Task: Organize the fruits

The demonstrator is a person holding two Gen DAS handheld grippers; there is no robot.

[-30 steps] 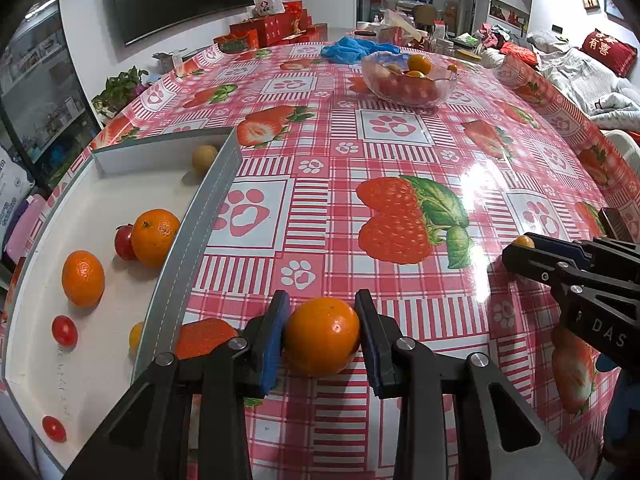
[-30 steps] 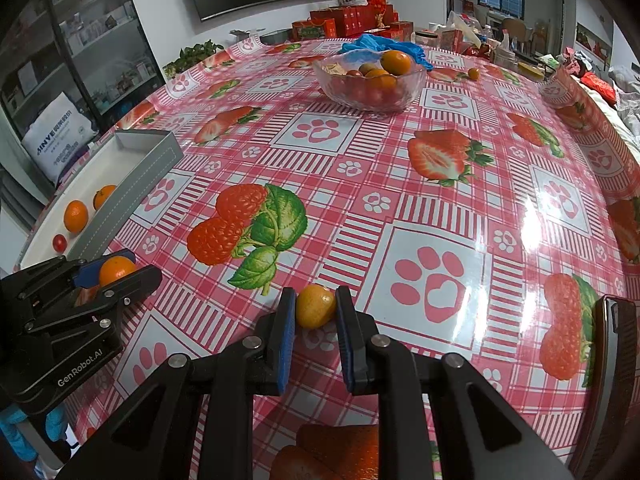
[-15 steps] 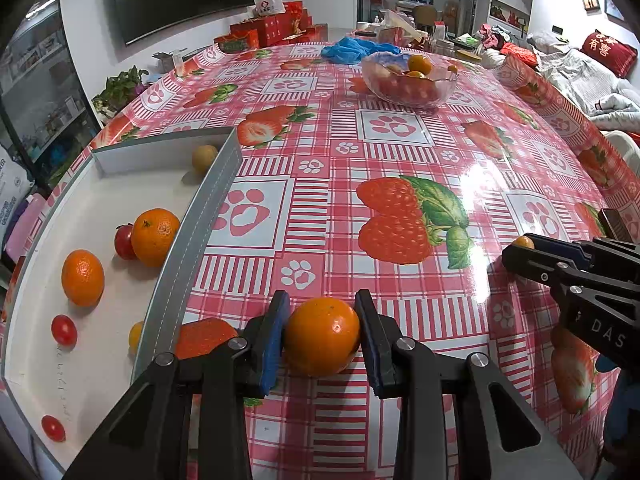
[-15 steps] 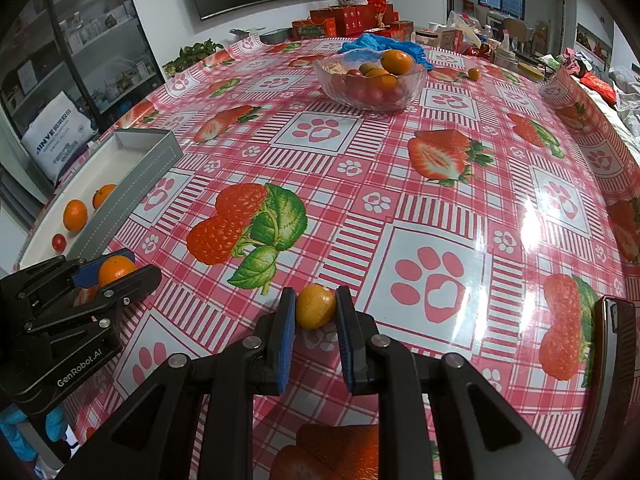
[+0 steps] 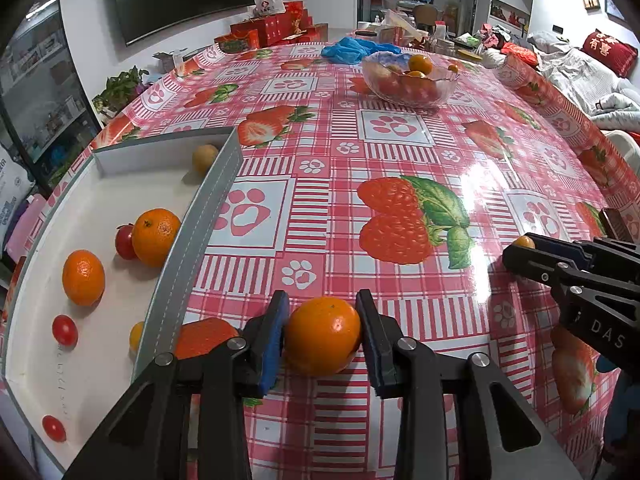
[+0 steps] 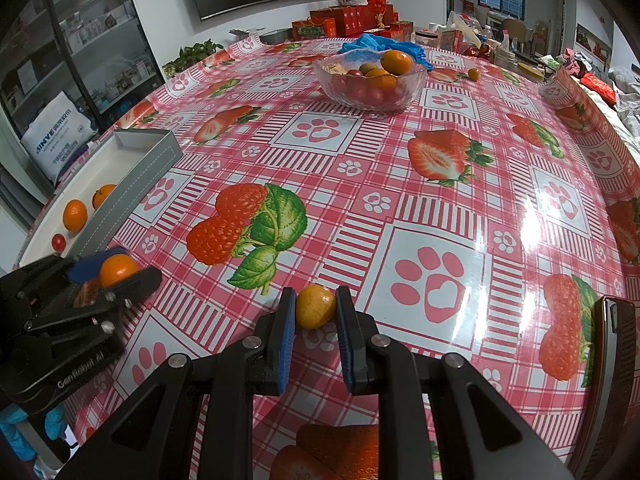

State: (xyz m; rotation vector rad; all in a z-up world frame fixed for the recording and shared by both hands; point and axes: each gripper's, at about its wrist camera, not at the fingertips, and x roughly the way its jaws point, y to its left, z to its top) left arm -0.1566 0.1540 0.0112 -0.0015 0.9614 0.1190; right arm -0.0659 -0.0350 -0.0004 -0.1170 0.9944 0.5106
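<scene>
Left wrist view: the left claw (image 5: 322, 334) brackets a round orange tangerine (image 5: 323, 335) that sits on the red-and-white strawberry-print table (image 5: 400, 148); its jaws are opening, and a thin gap shows beside the blue pads (image 5: 273, 340), so the fruit looks released rather than gripped. Just left of it lies a shallow grey-walled white tray (image 5: 196, 232) that already holds two tangerines, a pale round fruit in the far corner, several small red tomatoes and a small yellow fruit by the near wall. Far across the table a clear glass bowl (image 5: 410, 80) is well stocked with mixed fruit. Right wrist view: the right claw (image 6: 316, 312) is clamped narrow on a small yellow-orange kumquat (image 6: 315, 306), low over the table, well apart from the tray (image 6: 132, 184). One loose small orange fruit (image 6: 473, 74) lies beyond the bowl (image 6: 370, 80). Sorting seems partly done: some fruit sits in the tray, yet the tangerine, the kumquat and most of the bowl remain to be placed.
</scene>
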